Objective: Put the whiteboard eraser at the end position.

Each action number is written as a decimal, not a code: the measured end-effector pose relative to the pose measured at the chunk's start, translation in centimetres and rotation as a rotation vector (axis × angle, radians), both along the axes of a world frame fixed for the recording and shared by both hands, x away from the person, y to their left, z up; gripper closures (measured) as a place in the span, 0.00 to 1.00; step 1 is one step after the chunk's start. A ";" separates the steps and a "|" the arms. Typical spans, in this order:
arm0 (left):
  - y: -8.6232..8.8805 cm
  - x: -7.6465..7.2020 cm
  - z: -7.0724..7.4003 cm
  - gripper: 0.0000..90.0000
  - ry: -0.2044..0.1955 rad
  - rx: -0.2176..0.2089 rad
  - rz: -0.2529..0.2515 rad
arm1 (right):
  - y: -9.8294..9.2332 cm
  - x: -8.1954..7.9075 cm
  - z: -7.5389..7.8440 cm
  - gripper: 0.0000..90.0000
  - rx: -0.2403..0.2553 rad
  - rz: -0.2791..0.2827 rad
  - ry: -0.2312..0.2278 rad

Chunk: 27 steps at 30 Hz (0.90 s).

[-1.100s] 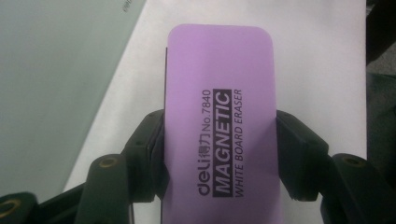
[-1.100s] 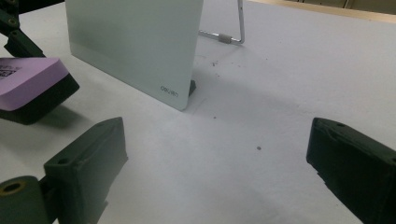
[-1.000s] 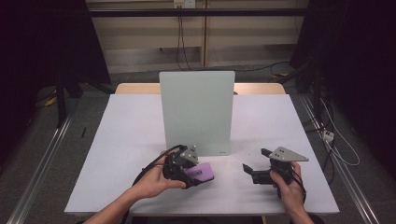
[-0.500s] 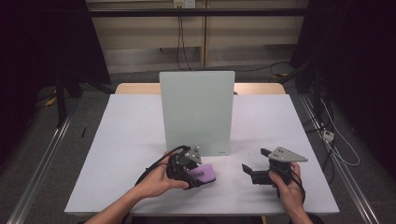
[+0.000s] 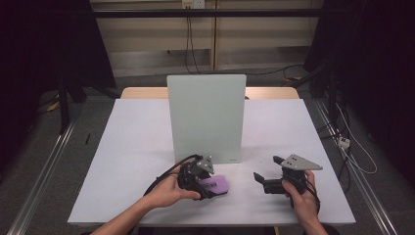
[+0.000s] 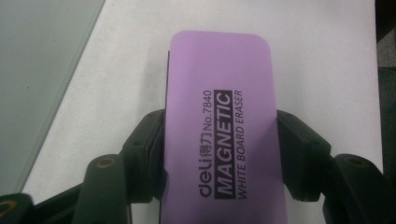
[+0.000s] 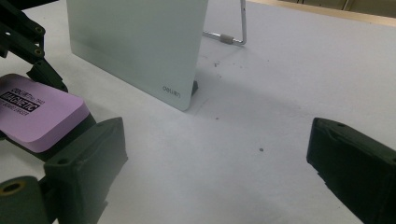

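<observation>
Purple eraser [image 6: 219,126] between left tool [image 6: 219,154] pads (near whiteboard [image 5: 206,117] foot)

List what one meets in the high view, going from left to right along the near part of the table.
Left gripper → purple whiteboard eraser between its jaws → right gripper, jaws open.

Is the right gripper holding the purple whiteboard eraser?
No, the right gripper stands open and empty; the purple whiteboard eraser sits clamped in the left gripper.
</observation>
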State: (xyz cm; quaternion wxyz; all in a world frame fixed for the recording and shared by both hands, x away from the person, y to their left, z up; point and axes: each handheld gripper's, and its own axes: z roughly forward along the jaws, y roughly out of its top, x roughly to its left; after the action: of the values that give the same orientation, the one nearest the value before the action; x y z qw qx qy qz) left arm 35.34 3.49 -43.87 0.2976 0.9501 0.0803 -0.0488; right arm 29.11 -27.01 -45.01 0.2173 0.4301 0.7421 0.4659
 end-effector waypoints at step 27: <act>3.5 1.3 2.4 0.08 -0.088 -0.148 0.277 | 0.1 0.2 0.0 0.05 -0.003 0.000 0.002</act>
State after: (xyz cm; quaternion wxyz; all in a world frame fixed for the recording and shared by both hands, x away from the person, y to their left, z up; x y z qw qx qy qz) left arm 36.68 7.01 -41.51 0.3741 0.9065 0.1937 0.0283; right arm 29.33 -26.92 -45.04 0.2168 0.4303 0.7430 0.4644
